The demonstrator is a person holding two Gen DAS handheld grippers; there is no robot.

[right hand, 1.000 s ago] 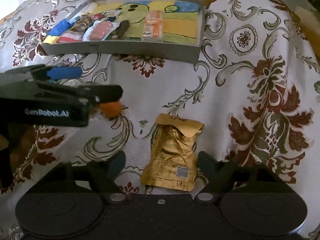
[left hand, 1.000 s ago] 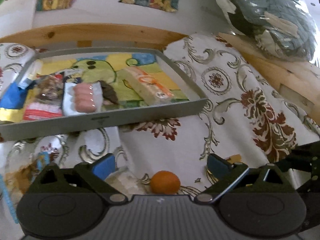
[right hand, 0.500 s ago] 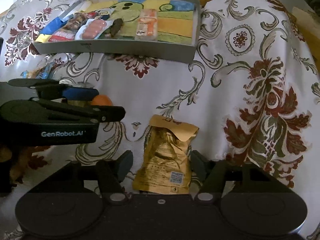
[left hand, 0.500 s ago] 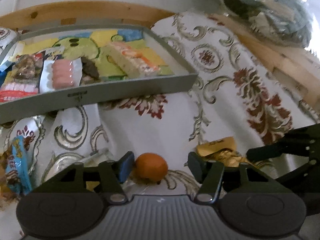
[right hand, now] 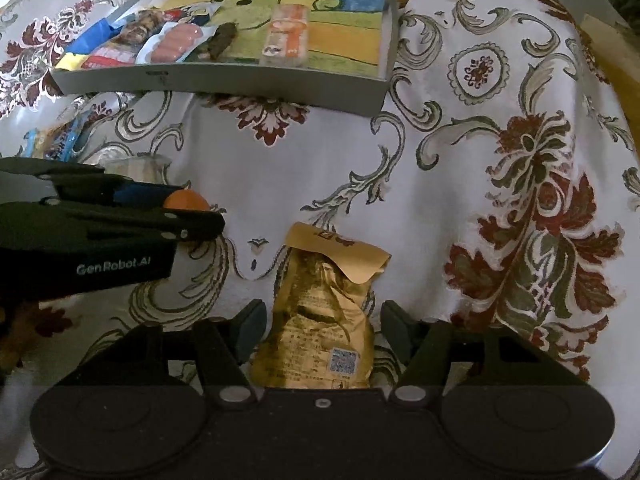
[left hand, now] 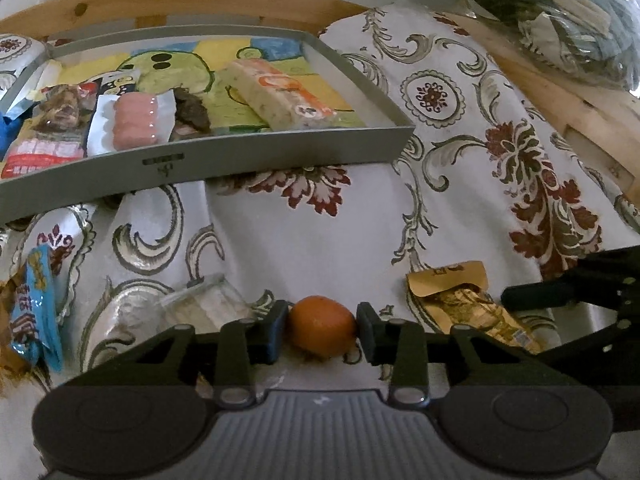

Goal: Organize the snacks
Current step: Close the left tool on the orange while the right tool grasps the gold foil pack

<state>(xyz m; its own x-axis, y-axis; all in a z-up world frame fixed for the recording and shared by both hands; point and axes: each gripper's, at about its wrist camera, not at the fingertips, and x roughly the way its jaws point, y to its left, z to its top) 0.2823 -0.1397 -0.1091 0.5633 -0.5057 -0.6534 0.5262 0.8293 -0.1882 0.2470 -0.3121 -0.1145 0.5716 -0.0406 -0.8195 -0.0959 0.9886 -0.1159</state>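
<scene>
Now left hand-held gripper (left hand: pixel 322 330) pinching orange (left hand: pixel 322 326), gold pouch (right hand: pixel 316 320) between right fingers (right hand: pixel 250 330)

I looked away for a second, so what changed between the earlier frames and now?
The left gripper came forward and closed its fingers onto the small orange, which rests on the cloth. The right gripper moved up to straddle the gold pouch, with gaps on both sides. The grey tray and its snacks stayed put.

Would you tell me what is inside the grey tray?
The grey tray holds a sausage pack, an orange-striped bar and several overlapping packets; its floor beneath them is hidden.
</scene>
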